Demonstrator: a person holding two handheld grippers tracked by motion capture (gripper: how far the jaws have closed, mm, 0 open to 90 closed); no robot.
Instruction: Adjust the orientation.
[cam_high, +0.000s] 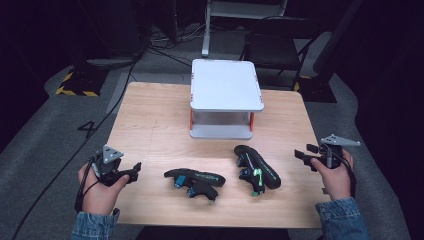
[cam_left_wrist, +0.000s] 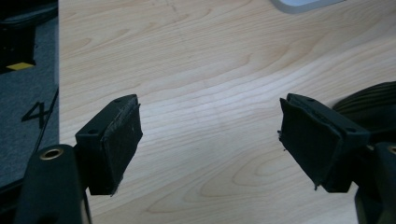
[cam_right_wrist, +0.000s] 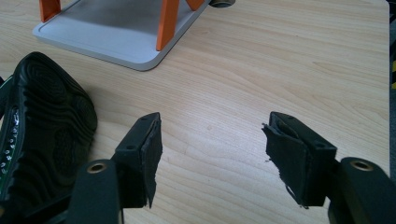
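Both your grippers are released with nothing between the jaws: left gripper (cam_high: 136, 167) sits just left of the left shoe (cam_high: 195, 181), right gripper (cam_high: 301, 155) just right of the right shoe (cam_high: 256, 168), likely staged so each grabs its nearest shoe. Count: two shoes lying on their sides between your grippers, one two-tier shelf (cam_high: 227, 86) beyond them, one table (cam_high: 150, 125).
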